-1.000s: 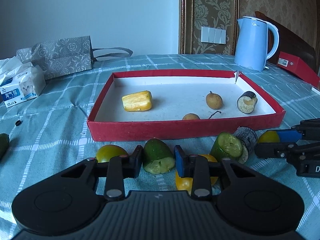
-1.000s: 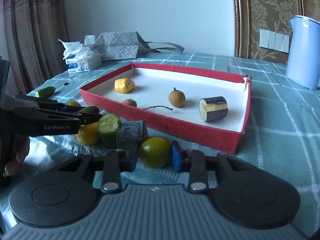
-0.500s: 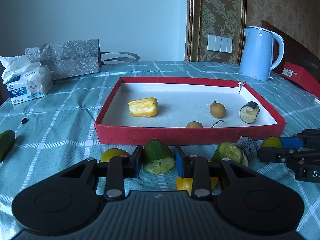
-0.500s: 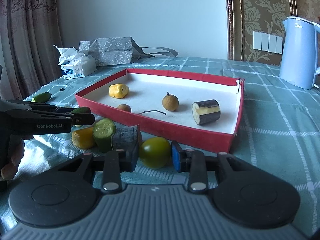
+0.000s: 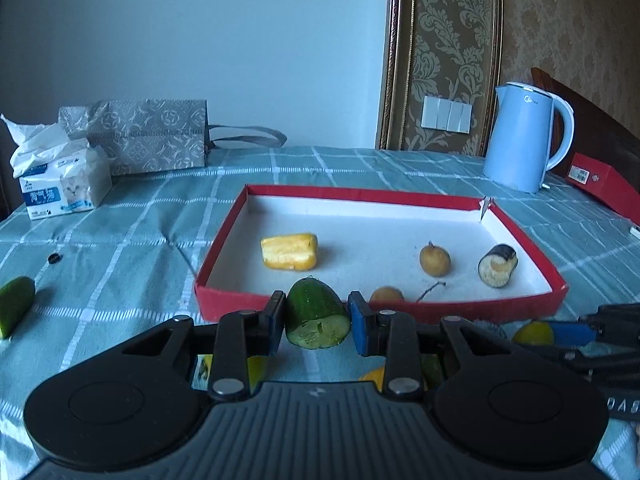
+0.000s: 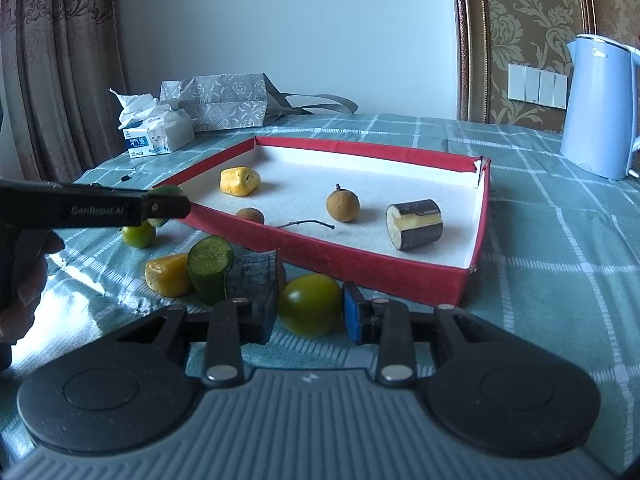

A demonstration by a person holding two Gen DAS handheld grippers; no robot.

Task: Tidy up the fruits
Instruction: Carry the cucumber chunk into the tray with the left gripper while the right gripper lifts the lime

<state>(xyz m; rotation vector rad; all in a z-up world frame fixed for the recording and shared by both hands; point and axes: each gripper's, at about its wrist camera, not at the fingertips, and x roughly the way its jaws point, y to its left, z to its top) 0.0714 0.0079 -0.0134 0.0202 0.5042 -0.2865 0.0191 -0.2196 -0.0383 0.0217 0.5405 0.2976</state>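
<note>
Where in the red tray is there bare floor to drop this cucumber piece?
The red tray is bare along its back wall and in the middle, between the yellow chunk and the upright longan. The front right is crowded: second longan, twig, eggplant piece. The left gripper holds the cucumber piece.

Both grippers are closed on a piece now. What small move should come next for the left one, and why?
Probably carry it forward over the red tray's near wall. The left gripper is shut on the cucumber piece, which looks lifted off the cloth, just short of that wall.
</note>
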